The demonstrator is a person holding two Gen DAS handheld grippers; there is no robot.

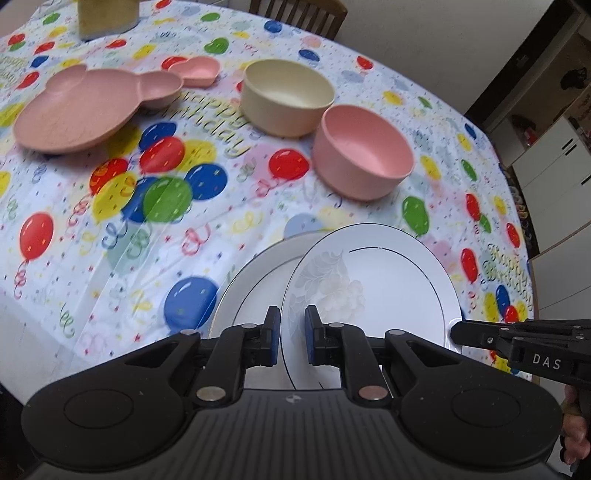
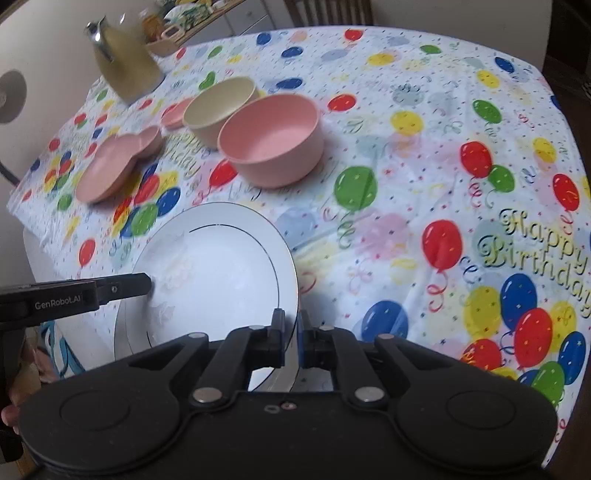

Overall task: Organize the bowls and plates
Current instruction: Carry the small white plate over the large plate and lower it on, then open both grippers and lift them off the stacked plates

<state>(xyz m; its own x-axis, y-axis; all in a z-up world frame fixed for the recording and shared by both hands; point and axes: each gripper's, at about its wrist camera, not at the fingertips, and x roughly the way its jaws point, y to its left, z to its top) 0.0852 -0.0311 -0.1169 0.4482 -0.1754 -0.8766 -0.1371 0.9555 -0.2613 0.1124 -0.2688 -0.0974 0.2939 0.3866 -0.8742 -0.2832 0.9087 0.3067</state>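
Two white plates with dark rim lines lie at the table's near edge. The upper white plate is tilted over the lower white plate. My left gripper is shut on the upper plate's left rim. My right gripper is shut on the same plate's right rim. The lower plate's edge shows beneath it. Farther back stand a pink bowl, a cream bowl, a pink bear-shaped plate and a small pink heart dish.
The table has a balloon-print birthday cloth. A yellow pitcher stands at the far left corner. A wooden chair is behind the table. White cabinets stand to the right.
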